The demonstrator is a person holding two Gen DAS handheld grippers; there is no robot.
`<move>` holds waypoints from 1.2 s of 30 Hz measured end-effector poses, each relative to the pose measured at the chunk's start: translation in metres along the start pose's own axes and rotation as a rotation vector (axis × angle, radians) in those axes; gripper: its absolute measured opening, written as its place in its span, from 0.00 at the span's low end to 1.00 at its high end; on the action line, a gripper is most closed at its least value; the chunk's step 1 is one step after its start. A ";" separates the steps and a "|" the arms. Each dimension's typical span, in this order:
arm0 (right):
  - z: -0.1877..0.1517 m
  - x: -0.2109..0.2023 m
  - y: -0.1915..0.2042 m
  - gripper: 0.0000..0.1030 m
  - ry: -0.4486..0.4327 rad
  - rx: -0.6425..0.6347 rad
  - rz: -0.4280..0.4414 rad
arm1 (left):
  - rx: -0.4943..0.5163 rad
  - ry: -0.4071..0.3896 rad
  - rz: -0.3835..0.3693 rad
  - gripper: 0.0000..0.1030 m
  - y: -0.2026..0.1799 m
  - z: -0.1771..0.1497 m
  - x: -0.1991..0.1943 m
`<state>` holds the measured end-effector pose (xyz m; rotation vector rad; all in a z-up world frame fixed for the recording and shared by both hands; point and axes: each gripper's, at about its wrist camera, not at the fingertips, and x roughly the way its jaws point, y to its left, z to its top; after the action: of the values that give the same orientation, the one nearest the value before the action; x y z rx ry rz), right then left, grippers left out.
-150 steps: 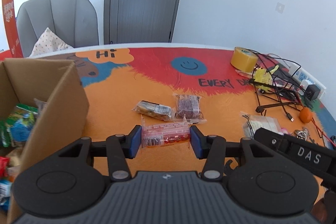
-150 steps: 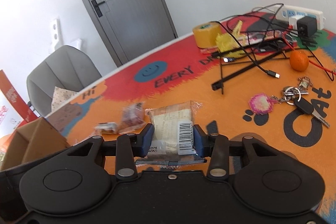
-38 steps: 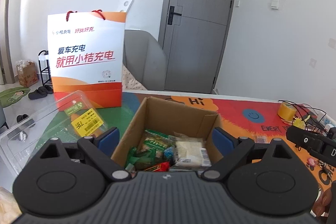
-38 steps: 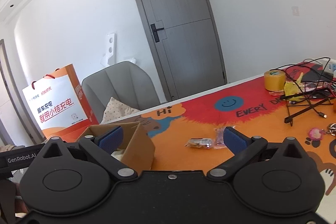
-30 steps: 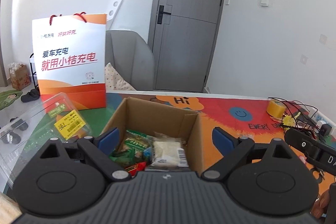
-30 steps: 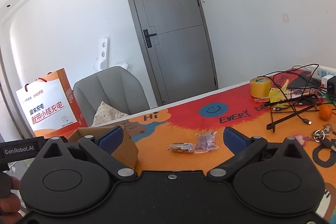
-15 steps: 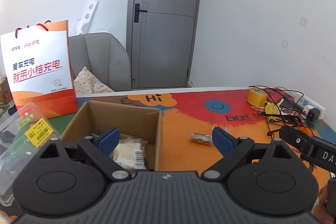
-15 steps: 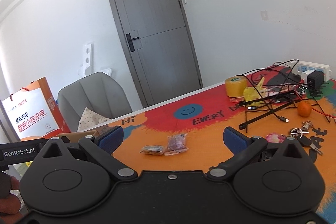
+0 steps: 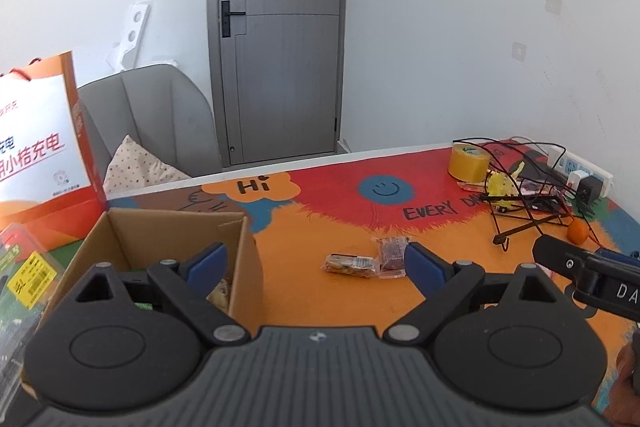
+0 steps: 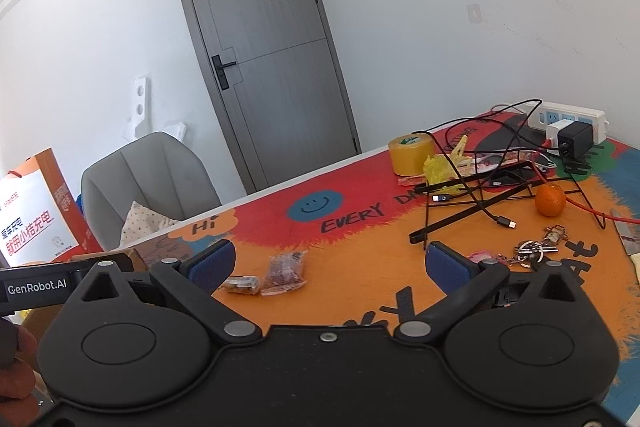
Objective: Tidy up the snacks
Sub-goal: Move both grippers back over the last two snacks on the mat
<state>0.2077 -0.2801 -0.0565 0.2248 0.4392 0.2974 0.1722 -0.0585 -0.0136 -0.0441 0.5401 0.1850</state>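
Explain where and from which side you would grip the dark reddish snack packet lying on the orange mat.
The dark reddish snack packet lies flat, touching the brown snack bar packet on its left. Probably best to come from above with the open right gripper and close the jaws across the packet's narrower width, at its middle. Its right edge is free, so bias that way to avoid pinching its neighbour.

A home room: grey door, padded chair, cartoon-print table.
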 end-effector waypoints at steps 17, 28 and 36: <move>0.019 0.050 -0.022 0.97 0.104 0.026 0.001 | 0.051 0.130 -0.005 0.89 -0.028 0.012 0.072; 0.021 0.087 -0.014 0.84 0.191 0.037 0.032 | 0.025 0.204 0.042 0.79 -0.035 0.013 0.118; 0.019 0.100 -0.018 0.83 0.214 0.072 0.038 | 0.028 0.252 0.065 0.79 -0.041 0.010 0.149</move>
<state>0.3072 -0.2668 -0.0829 0.2727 0.6579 0.3445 0.3102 -0.0735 -0.0824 -0.0231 0.7962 0.2375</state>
